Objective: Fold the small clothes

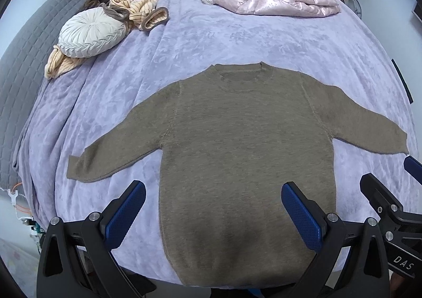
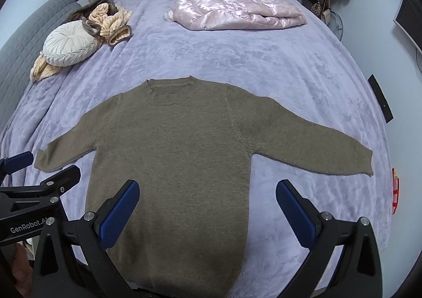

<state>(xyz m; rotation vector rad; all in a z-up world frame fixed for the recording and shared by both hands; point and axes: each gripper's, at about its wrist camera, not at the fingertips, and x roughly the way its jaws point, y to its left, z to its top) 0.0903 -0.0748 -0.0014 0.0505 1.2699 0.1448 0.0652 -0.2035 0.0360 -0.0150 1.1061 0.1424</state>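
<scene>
Left wrist view: sweater point(image 1: 245, 145) lies flat; we hold left gripper point(image 1: 213, 208) and right gripper point(image 2: 208, 205) spread wide, empty. Next, prob. grab a sleeve point(image 1: 110, 155), fold inward.

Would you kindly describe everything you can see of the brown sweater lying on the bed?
The brown sweater is a plain olive-brown knit with a ribbed round collar, long sleeves and visible shoulder seams. It lies flat and unfolded on the lavender bedspread, collar toward the far end, hem at the near edge, both sleeves spread outward and angled slightly down. It looks smooth, with few wrinkles. Only the bedspread touches it; the open left gripper and open right gripper hover near its hem, holding nothing.
</scene>
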